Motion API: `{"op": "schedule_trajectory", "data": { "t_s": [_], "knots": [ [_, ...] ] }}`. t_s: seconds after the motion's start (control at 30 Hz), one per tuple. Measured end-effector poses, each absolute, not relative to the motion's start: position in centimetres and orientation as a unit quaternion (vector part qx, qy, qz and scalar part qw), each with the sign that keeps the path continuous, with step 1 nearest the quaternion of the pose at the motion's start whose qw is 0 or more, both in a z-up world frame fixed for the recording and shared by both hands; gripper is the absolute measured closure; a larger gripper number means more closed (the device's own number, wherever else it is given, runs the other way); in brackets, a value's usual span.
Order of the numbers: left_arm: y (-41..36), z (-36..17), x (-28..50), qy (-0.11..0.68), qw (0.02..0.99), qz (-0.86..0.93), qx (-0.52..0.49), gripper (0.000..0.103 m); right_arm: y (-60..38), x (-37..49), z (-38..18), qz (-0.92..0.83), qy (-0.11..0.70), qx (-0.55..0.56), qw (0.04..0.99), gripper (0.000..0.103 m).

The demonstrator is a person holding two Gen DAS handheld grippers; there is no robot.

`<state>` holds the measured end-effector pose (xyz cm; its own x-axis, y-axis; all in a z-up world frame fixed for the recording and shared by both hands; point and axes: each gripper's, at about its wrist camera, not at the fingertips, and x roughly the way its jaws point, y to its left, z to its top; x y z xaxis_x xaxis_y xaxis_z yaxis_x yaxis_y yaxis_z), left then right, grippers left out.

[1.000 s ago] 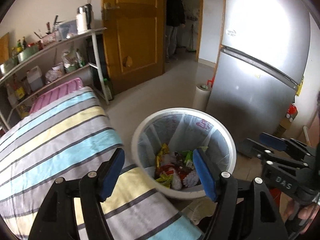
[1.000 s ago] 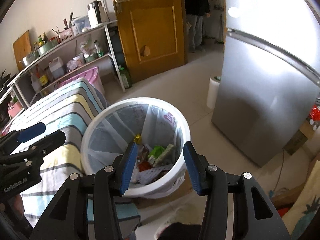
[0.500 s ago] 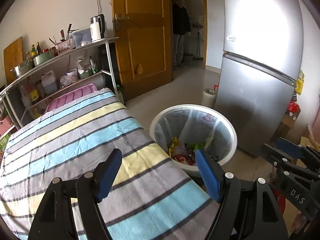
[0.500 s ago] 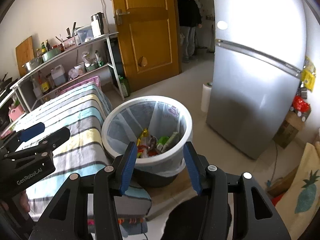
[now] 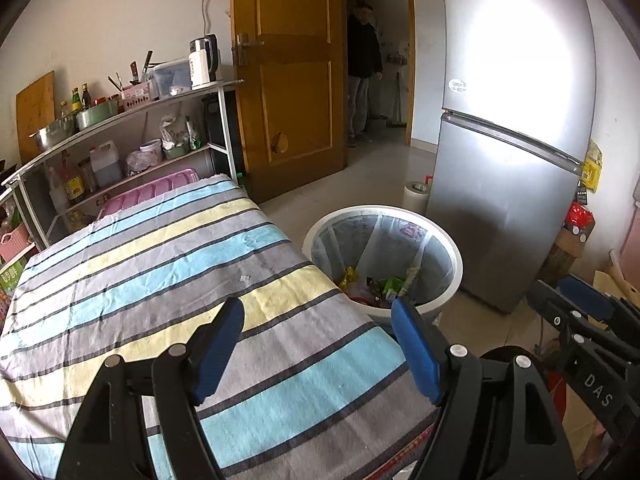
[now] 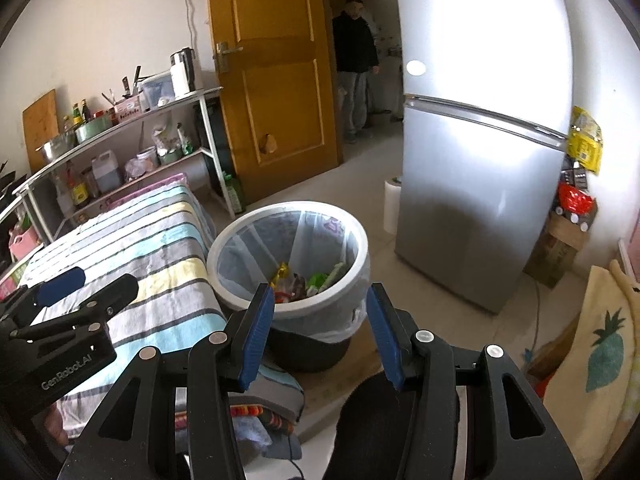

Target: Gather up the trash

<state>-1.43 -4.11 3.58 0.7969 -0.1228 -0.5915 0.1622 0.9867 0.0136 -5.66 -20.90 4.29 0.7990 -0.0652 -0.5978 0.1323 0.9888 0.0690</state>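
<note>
Both our tongs gape wide and empty: left gripper (image 5: 316, 344) over the striped cloth-covered table (image 5: 160, 264), right gripper (image 6: 320, 332) past its right edge. Bare floor lies beyond the silver fridge (image 6: 480, 184). We've backed away; the white-lined round bin (image 6: 352, 240) of wrappers (image 6: 296, 280) sits farther, beside the table's corner.

Left gripper (image 5: 318, 322), right gripper (image 6: 320, 308): jaws apart, empty.

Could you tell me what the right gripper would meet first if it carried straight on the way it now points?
Probably the trash bin: the open, empty right gripper points at its near rim. Depth is uncertain.
</note>
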Motion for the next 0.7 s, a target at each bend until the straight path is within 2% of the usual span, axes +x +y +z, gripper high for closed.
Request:
{"op": "schedule_trajectory", "data": {
  "t_s": [0.7],
  "knots": [
    [-4.5, 4.0, -2.6, 0.298, 0.950, -0.079, 0.043, 0.025, -20.4, -6.6, 4.2, -0.052, 0.305, 0.050, 0.950, 0.054]
  ]
}}
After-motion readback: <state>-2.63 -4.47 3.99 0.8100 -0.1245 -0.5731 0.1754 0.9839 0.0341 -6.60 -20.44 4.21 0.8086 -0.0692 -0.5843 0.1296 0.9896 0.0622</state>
